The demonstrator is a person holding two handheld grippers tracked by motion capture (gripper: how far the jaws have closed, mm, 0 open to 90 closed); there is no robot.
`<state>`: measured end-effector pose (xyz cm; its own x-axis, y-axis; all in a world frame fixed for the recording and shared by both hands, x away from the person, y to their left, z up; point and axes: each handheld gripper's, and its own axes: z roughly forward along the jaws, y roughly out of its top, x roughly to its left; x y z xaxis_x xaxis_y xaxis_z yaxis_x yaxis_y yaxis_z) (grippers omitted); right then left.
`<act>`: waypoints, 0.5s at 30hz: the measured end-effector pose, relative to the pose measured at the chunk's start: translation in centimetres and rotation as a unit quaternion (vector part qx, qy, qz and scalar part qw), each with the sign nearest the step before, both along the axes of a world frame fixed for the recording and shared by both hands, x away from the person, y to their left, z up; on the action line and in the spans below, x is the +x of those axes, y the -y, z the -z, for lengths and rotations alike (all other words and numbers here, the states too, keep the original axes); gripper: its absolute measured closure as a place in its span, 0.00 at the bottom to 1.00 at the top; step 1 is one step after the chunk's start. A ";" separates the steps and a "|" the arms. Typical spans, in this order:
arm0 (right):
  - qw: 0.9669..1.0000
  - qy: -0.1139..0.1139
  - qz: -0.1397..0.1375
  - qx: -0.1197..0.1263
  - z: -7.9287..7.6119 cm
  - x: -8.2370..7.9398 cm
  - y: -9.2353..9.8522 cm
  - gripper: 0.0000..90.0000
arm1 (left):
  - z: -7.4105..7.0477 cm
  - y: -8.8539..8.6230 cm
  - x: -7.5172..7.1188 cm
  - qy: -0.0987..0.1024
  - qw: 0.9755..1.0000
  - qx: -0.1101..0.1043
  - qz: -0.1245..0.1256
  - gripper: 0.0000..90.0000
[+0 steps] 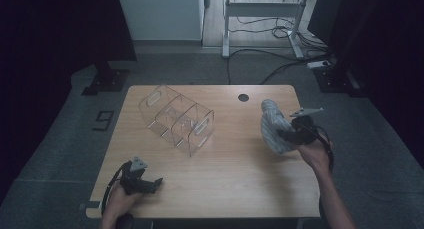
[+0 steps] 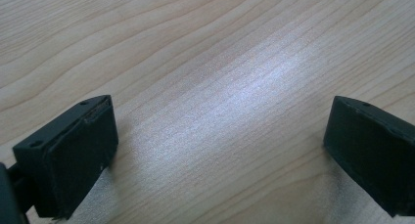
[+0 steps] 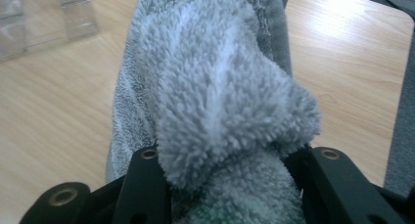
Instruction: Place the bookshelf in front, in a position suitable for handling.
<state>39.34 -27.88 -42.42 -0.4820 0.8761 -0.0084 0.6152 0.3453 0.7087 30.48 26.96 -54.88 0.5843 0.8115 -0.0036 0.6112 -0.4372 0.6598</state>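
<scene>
Left of towel [image 1: 274, 127], clear organizer [image 1: 177, 120].

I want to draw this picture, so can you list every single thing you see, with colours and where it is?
fluffy towel: one, grey, bunched up at the table's right side, held in the right tool
clear organiser: one, see-through plastic with compartments, middle-left of the table
table: one, light wood, small round hole near the far edge
floor cables: several, dark, behind the table
right tool: one, black, closed on the towel
left tool: one, black, jaws wide apart, nothing between them, near the table's front left corner
</scene>
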 end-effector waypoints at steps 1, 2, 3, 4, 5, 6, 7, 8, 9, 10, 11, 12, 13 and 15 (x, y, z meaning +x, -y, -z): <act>1.000 0.001 0.003 -0.002 0.1 0.2 0.1 0.65 | 0.0 0.0 0.0 0.000 1.000 0.000 0.000 0.00; 1.000 0.000 0.006 -0.003 0.2 0.4 0.1 0.65 | 0.0 0.0 0.0 0.000 1.000 0.000 0.000 0.00; 1.000 0.000 0.006 -0.003 0.2 0.4 0.1 0.65 | 0.0 0.0 0.0 0.000 1.000 0.000 0.000 0.00; 1.000 0.001 0.011 -0.005 0.5 0.8 0.1 0.65 | 0.0 0.0 0.0 0.000 1.000 0.000 0.000 0.00; 1.000 0.001 0.013 -0.006 0.7 1.0 0.2 0.65 | 0.0 0.0 0.0 0.000 1.000 0.000 0.000 0.00; 1.000 0.000 0.015 -0.008 1.0 1.2 0.2 0.65 | 0.0 0.0 0.0 0.000 1.000 0.000 0.000 0.00; 1.000 0.000 0.018 -0.011 1.2 1.3 0.2 0.65 | 0.0 0.0 0.0 0.000 1.000 0.000 0.001 0.00; 1.000 -0.002 0.021 -0.011 1.5 1.5 0.1 0.65 | 0.0 0.0 0.0 0.000 1.000 0.000 0.001 0.00; 1.000 -0.002 0.021 -0.011 1.5 1.5 0.1 0.65 | 0.0 0.0 0.0 0.000 1.000 0.000 0.001 0.00; 1.000 -0.004 0.026 -0.010 2.1 1.9 0.2 0.65 | 0.0 0.0 0.0 0.000 1.000 0.000 0.001 0.00; 1.000 -0.005 0.026 -0.011 2.4 2.0 0.2 0.65 | 0.0 0.0 0.0 0.000 1.000 0.000 0.001 0.00; 0.999 -0.006 0.029 -0.013 2.8 2.2 0.2 0.65 | 0.0 0.0 0.0 0.000 1.000 0.000 0.001 0.00; 0.999 -0.008 0.032 -0.013 3.1 2.3 0.2 0.65 | 0.0 0.0 0.0 0.000 1.000 0.000 0.001 0.00; 0.999 -0.012 0.035 -0.013 3.8 2.6 0.3 0.65 | 0.0 0.0 0.0 0.000 1.000 0.000 0.000 0.00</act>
